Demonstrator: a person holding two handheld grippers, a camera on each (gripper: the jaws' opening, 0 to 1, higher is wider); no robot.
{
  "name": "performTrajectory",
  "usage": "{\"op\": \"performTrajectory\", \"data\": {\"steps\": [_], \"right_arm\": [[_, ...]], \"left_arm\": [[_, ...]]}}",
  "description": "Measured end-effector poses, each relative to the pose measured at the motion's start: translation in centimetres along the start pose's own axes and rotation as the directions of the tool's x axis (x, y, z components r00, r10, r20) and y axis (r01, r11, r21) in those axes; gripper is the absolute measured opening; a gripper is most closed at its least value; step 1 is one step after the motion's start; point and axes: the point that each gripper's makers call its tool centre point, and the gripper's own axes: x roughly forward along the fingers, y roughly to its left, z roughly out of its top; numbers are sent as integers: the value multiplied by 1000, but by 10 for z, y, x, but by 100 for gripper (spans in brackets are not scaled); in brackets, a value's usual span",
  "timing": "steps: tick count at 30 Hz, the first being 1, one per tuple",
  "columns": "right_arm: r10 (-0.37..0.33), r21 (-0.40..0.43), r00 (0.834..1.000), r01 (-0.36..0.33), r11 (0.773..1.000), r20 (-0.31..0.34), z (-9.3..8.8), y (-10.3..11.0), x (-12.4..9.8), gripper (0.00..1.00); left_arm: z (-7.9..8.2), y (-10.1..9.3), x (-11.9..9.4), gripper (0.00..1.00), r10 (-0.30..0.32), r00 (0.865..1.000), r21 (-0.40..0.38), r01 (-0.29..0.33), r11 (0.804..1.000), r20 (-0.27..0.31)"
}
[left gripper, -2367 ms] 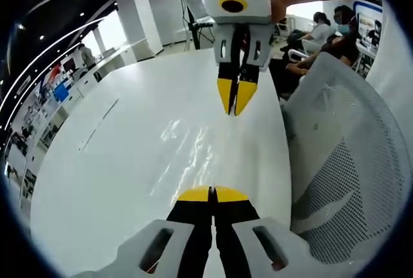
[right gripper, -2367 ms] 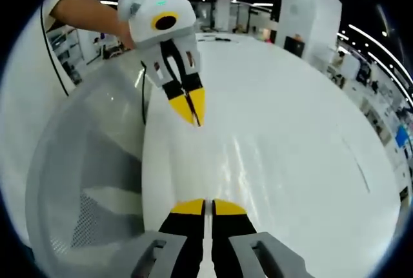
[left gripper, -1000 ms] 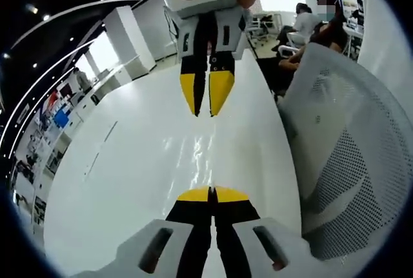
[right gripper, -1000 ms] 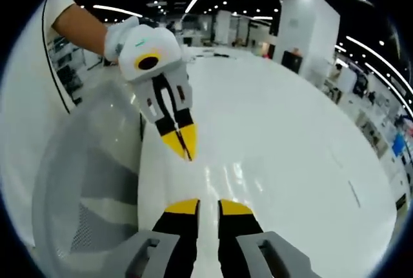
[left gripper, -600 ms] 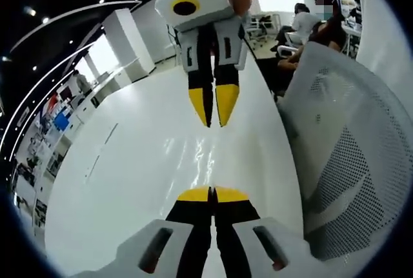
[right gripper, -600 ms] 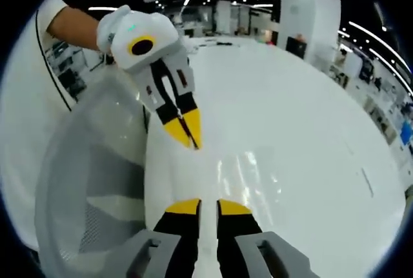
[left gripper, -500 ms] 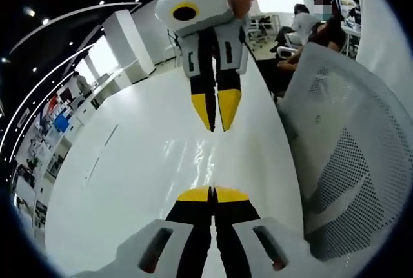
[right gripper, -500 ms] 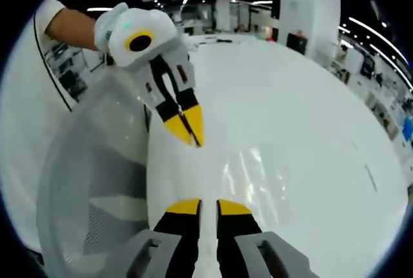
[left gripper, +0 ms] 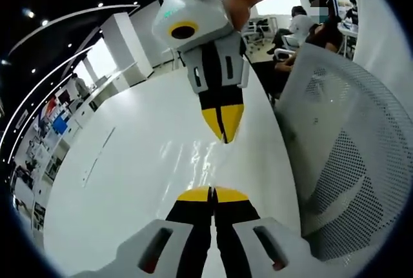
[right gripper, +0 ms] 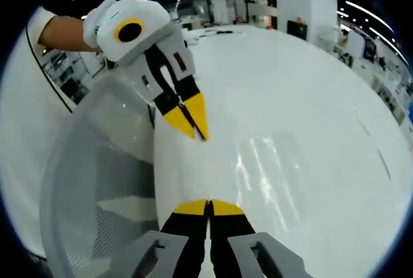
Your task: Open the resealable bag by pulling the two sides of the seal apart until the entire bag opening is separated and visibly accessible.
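Left tool (left gripper: 211, 194): yellow tips pressed together at the bottom of the left gripper view, pinching what looks like the near edge of a clear film; the film at the tips is too faint to confirm.
Right tool (right gripper: 207, 207): tips closed against each other in the right gripper view, also seemingly on clear film. In the left gripper view it (left gripper: 224, 123) hangs tip-down from above, a hand (left gripper: 235, 8) on its body, jaws together.
Left tool seen from the right (right gripper: 193, 123): comes in from the upper left, tips shut, pointing down toward the glossy patch.
Bag (left gripper: 203, 158): clear and hard to see; it reads as a streak of glare and wrinkles stretched between the two tools, above the worktop (left gripper: 129, 162). Same shimmer in the right gripper view (right gripper: 268, 175). Seal line cannot be made out.
Worktop: white, glossy, nothing else near the bag.
Chair (left gripper: 352, 155): white mesh back just beside the worktop edge on the person's side.
Risk, slip: thin slick film may slide out of either pinch when pulled, so the seal stays shut.
Risk, wrong layer: if one tool holds both sides of the mouth, pulling only drags the whole bag.
Risk, partial opening: a pull at one spot may part only the middle of the seal.
Risk, tear: a sharp tug could stretch or rip the film.
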Motion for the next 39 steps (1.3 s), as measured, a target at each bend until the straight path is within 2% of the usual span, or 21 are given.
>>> {"op": "performTrajectory", "data": {"steps": [4, 6, 11, 14, 17, 22, 31, 39], "right_arm": [[-8, -12, 1000, 8, 1000, 3, 2, -1, 0, 0], [-15, -24, 1000, 15, 1000, 1, 4, -2, 0, 0], [-17, -40, 1000, 16, 999, -21, 3, -3, 1, 0], [-30, -46, 999, 28, 999, -29, 2, -7, 1, 0], [-41, -43, 999, 40, 998, -34, 1, -11, 1, 0], [-56, -40, 997, 54, 998, -44, -1, -19, -3, 0], [-82, -20, 996, 81, 997, -35, 4, -27, -10, 0], [-78, -25, 997, 78, 997, -18, 11, -26, -9, 0]], "left_arm": [[-1, 0, -1, 0, -4, 1000, -2, 4, 1000, -6], [-4, 0, -2, 1, -5, 1000, -25, 4, 1000, -29], [-3, 8, -4, 12, 22, 999, -19, -23, 1000, -38], [0, 15, -6, 21, 44, 998, -23, -45, 999, -36], [3, 20, -7, 25, 64, 997, -18, -65, 998, -36], [13, 24, -9, 26, 81, 997, 5, -81, 997, -12], [31, 13, -3, 25, 49, 999, 62, -50, 997, 11], [29, 8, 0, 25, 28, 999, 97, -26, 995, -17]]}}
